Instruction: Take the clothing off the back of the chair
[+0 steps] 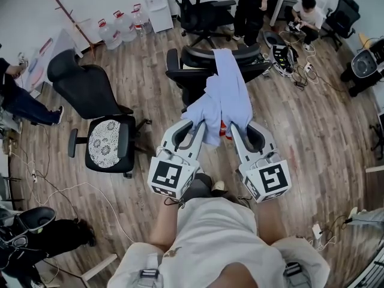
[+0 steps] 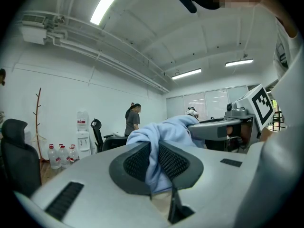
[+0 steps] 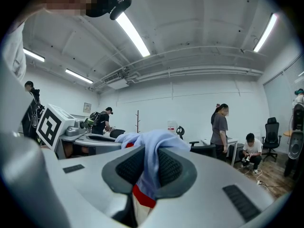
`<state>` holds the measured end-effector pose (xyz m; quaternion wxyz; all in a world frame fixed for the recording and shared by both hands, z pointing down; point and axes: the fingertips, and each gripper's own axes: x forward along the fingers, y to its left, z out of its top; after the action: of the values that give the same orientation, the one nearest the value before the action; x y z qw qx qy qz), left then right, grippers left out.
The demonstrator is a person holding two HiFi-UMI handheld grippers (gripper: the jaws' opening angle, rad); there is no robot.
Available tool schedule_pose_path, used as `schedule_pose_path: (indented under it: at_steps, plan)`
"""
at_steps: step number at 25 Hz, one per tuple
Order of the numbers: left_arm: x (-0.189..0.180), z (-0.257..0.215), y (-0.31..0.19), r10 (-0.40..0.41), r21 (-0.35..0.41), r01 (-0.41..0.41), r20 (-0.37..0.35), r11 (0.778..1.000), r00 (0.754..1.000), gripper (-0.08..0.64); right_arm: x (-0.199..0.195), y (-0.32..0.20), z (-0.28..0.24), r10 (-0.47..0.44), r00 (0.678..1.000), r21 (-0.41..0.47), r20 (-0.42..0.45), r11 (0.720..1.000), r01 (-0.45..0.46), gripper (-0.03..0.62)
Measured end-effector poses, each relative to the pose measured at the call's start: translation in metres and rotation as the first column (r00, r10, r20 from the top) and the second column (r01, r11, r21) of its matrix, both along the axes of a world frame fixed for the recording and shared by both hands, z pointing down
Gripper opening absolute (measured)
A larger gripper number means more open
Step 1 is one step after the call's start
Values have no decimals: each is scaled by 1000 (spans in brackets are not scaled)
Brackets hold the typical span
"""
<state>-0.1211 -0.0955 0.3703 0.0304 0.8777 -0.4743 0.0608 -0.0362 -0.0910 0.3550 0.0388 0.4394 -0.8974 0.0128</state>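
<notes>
The left gripper (image 1: 193, 126) and the right gripper (image 1: 239, 131) each pinch a fold of the light blue clothing (image 1: 226, 92) in closed jaws. The cloth hangs between them, and its far end lies over the back of the black chair (image 1: 191, 71)

The person holds both arms stretched forward, side by side. The left hand-held gripper (image 1: 193, 125) and the right hand-held gripper (image 1: 237, 128) point away from the body, roughly level and near each other. Their marker cubes sit closest to the torso. In the left gripper view, the left hand-held gripper (image 2: 154, 160) has its dark pads pressed on a fold of the clothing (image 1: 225, 86). The right hand-held gripper (image 3: 147, 167) is likewise clamped on the fabric. The left forearm (image 1: 162, 233) and right forearm (image 1: 267, 221) reach out from below.
</notes>
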Motion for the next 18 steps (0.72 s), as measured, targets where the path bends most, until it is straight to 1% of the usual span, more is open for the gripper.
schedule_pose_path:
  at_steps: [5, 11, 18]
  plan:
    - [-1, -6, 2, -6, 1, 6, -4, 1000, 1000, 64, -1, 2, -7, -11, 1000, 3, 5, 1000, 11, 66]
    - [1, -3, 23, -15, 7, 15, -6, 1000, 1000, 64, 0, 22, -5, -20, 1000, 7, 11, 1000, 20, 66]
    - [-3, -13, 31, -15, 10, 15, -4, 1000, 1000, 64, -5, 30, -13, -27, 999, 8, 22, 1000, 27, 65]
